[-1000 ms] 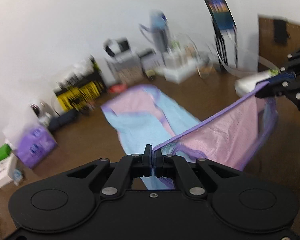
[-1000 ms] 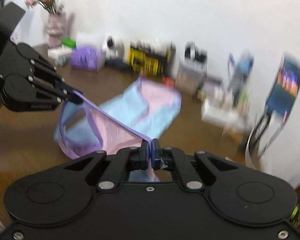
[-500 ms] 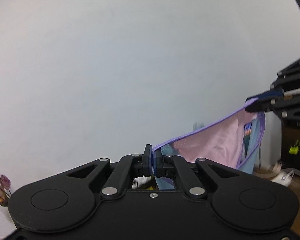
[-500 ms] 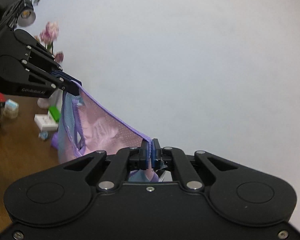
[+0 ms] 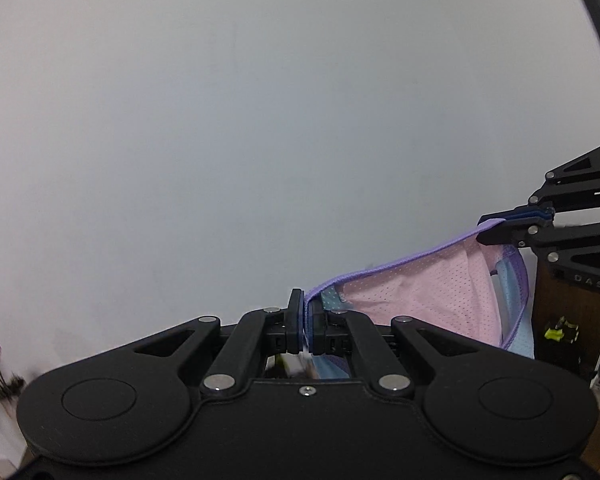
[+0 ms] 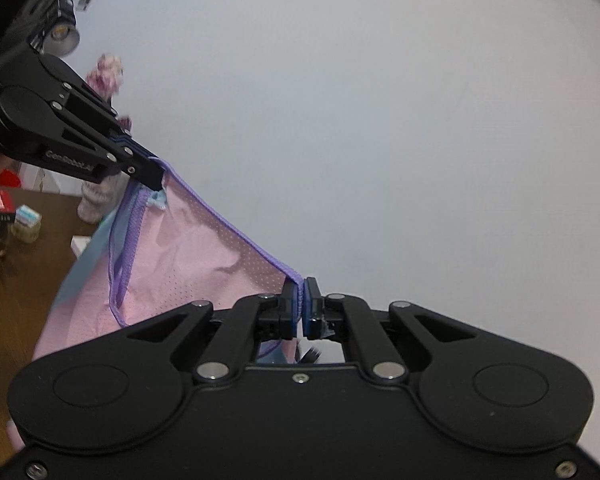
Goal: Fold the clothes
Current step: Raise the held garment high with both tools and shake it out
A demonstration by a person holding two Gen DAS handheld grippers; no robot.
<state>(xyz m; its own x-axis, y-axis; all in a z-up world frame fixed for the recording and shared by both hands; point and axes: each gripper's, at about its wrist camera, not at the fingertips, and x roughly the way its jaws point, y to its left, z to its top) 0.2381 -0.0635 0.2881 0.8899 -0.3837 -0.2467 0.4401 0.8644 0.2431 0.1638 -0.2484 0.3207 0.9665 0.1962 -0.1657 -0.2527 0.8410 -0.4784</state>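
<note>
Your left gripper (image 5: 307,312) and right gripper (image 6: 301,300) each pinch the purple-trimmed edge of the garment (image 6: 188,264), a pink perforated mesh with light blue panels. You hold it in the air before a plain white wall (image 5: 260,120); its taut hem runs between the grippers, and its lower part hangs out of view.

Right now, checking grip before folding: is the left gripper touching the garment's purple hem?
Touching. The left wrist view shows the left gripper shut on the purple hem.
</note>
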